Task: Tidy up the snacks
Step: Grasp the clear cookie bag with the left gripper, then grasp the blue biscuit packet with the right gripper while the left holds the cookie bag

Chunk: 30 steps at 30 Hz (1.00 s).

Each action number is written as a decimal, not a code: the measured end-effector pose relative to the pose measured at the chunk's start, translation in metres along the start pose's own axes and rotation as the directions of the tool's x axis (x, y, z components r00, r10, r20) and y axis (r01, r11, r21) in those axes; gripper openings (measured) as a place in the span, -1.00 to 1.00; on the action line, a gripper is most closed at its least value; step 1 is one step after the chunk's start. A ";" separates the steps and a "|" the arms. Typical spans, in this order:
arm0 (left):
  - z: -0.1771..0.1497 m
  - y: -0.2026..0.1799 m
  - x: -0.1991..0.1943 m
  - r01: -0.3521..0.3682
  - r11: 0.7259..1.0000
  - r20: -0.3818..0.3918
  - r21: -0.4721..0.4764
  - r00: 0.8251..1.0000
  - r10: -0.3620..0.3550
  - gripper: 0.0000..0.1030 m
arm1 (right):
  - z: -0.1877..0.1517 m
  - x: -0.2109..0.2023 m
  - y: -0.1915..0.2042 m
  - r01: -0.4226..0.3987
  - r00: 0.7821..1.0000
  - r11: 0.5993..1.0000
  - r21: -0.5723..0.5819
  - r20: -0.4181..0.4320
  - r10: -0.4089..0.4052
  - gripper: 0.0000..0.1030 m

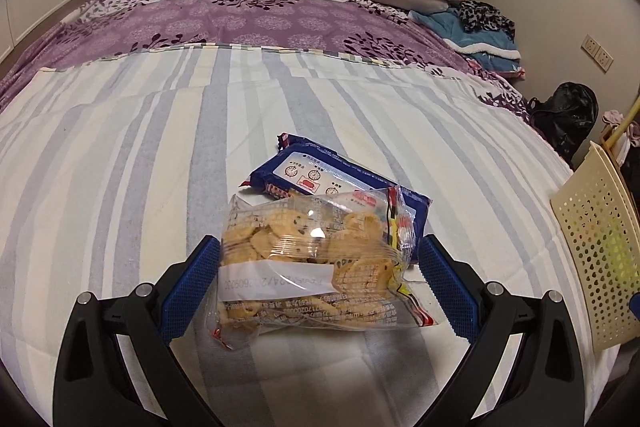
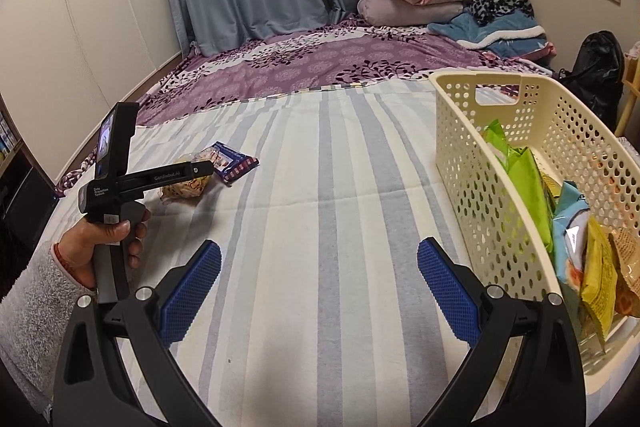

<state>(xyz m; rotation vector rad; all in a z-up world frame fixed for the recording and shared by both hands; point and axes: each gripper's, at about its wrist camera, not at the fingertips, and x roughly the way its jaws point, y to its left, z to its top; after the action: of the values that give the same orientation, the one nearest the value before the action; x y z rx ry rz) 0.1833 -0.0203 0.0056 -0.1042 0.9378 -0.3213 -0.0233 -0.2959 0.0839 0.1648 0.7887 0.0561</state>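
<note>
Two snack packs lay on the striped sheet (image 1: pixel 120 147): clear cookie bag (image 1: pixel 308 259) overlapping blue packet (image 1: pixel 340 179). Left gripper (image 1: pixel 320 283) spread wide around the bag, one pad (image 1: pixel 192 287) touching its edge, the other just clear; nothing clenched yet. Right gripper (image 2: pixel 320 287) released, empty, beside cream basket (image 2: pixel 500 187) already holding snacks. Best squeezed gently across the bag's middle, sparing the cookies, lifted clear of the packet.
</note>
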 end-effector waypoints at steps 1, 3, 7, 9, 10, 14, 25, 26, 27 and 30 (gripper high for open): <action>-0.001 -0.001 -0.002 -0.002 1.000 0.007 0.009 1.000 0.002 0.85 | 0.000 0.001 0.000 0.000 1.000 1.000 -0.002 -0.003 0.000 0.90; -0.003 -0.002 -0.005 -0.018 1.000 0.017 0.026 1.000 0.017 0.76 | 0.001 0.005 0.002 -0.001 1.000 1.000 -0.004 -0.010 0.001 0.90; -0.007 -0.001 -0.011 -0.028 0.999 0.028 0.033 0.999 0.027 0.75 | 0.003 0.015 0.008 -0.007 1.000 1.000 -0.016 -0.023 0.006 0.90; -0.008 -0.001 -0.014 -0.033 0.999 0.035 0.038 0.999 0.031 0.75 | 0.003 0.019 0.013 -0.010 1.000 1.000 -0.024 -0.029 0.010 0.90; -0.009 -0.001 -0.016 -0.037 0.999 0.038 0.040 0.999 0.035 0.74 | 0.004 0.021 0.015 -0.015 0.999 0.999 -0.028 -0.032 0.014 0.90; -0.011 0.005 -0.031 -0.040 0.999 0.056 0.029 0.998 0.038 0.74 | 0.010 0.032 0.025 -0.035 0.999 0.998 -0.059 -0.037 0.033 0.90; -0.019 0.028 -0.080 -0.097 0.995 0.117 -0.005 0.988 0.096 0.74 | 0.044 0.121 0.085 -0.116 0.992 0.949 -0.293 -0.089 0.094 0.90; -0.019 0.031 -0.084 -0.099 0.995 0.121 -0.013 0.988 0.100 0.75 | 0.046 0.127 0.091 -0.118 0.991 0.942 -0.314 -0.096 0.092 0.90; -0.020 0.032 -0.086 -0.100 0.995 0.123 -0.018 0.987 0.101 0.74 | 0.049 0.137 0.097 -0.118 0.991 0.934 -0.338 -0.103 0.088 0.90; -0.022 0.038 -0.096 -0.103 0.994 0.135 -0.031 0.985 0.107 0.74 | 0.061 0.167 0.113 -0.129 0.987 0.915 -0.382 -0.135 0.082 0.90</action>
<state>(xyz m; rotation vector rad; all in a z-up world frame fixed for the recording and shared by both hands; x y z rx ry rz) 0.1215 0.0474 0.0586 -0.0971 0.8082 -0.2026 0.1383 -0.1737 0.0281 -0.1774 0.8688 0.3266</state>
